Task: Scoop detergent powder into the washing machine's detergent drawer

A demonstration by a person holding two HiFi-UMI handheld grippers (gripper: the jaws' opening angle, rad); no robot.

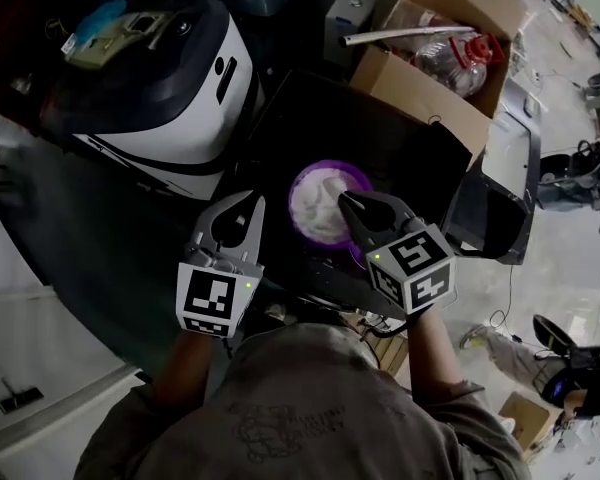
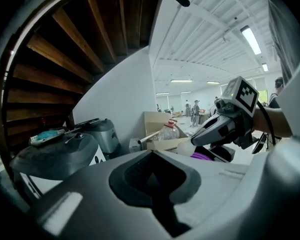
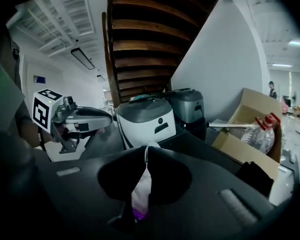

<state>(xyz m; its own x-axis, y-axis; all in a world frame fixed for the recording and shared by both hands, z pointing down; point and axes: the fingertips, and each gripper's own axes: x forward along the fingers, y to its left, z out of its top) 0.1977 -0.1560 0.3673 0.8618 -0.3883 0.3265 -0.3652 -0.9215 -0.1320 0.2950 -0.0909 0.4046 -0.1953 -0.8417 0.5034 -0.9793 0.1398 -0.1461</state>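
Note:
A purple bowl [image 1: 315, 173] of white detergent powder [image 1: 320, 208] stands on a black top [image 1: 390, 143]. My right gripper [image 1: 342, 198] hovers over the bowl's right side. Its jaws are shut on a thin white piece [image 3: 142, 189], apparently a scoop, and the purple bowl [image 3: 139, 214] shows below it. My left gripper [image 1: 252, 200] hangs just left of the bowl, shut with nothing in it. In the left gripper view the left gripper [image 2: 151, 154] points past the right gripper [image 2: 195, 140] and the bowl [image 2: 202, 156]. I cannot make out a detergent drawer.
A white and black domed appliance [image 1: 170, 78] stands at the back left, with a grey one [image 3: 187, 104] behind it. An open cardboard box [image 1: 430, 98] holding a plastic bottle [image 1: 460, 60] sits behind the black top. A dark bin [image 1: 490, 218] is at the right.

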